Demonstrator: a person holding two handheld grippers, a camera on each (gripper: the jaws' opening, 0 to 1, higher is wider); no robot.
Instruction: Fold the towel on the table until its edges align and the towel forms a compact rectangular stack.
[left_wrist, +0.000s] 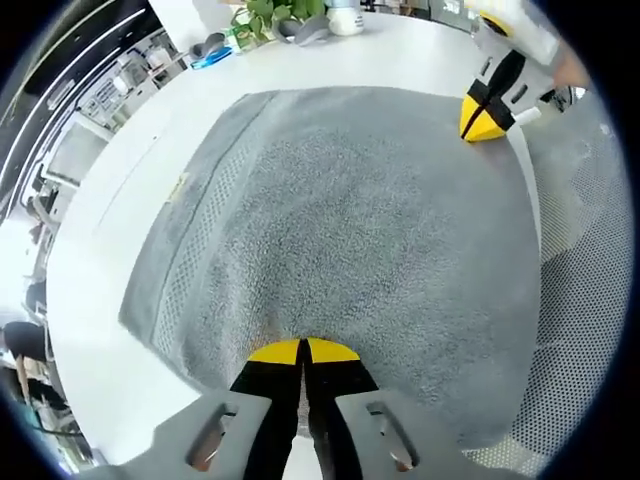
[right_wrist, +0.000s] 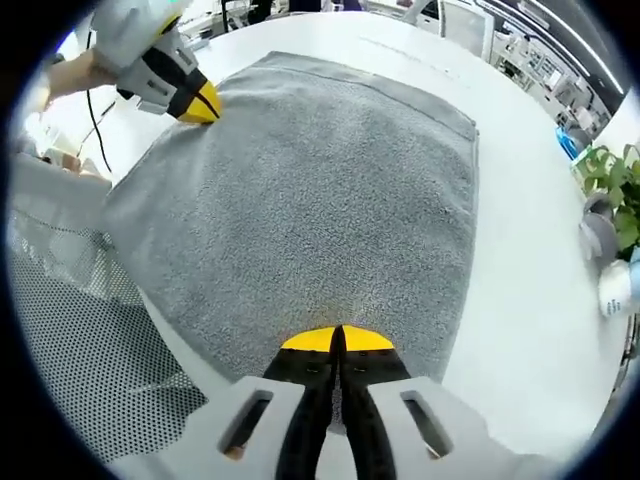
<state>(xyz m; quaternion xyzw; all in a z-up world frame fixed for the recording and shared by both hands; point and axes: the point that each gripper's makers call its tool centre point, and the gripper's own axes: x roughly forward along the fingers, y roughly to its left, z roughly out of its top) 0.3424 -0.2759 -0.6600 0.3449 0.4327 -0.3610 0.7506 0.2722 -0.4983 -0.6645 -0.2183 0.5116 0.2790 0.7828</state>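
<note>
1. Left gripper (left_wrist: 302, 350): its jaws are pressed together on the near edge of the towel (left_wrist: 350, 230), pinching the cloth at one corner region. It also appears at the upper left of the right gripper view (right_wrist: 205, 103), tip on the towel (right_wrist: 310, 200).
2. Right gripper (right_wrist: 338, 338): its jaws are likewise closed on the towel edge. It appears at the upper right of the left gripper view (left_wrist: 485, 118), tip at the towel's corner.
3. Step in hand, as judged: both corners of one edge are gripped, ready for a fold.
4. Next move, as judged: lift both corners together and carry them across to the opposite edge, keeping the edges parallel.
5. Towel: grey terry cloth with a woven band along one end, lying flat and spread on the white tabletop (left_wrist: 110, 300), near its front edge.
6. Far side of the tabletop: a green plant (right_wrist: 618, 190).
</note>
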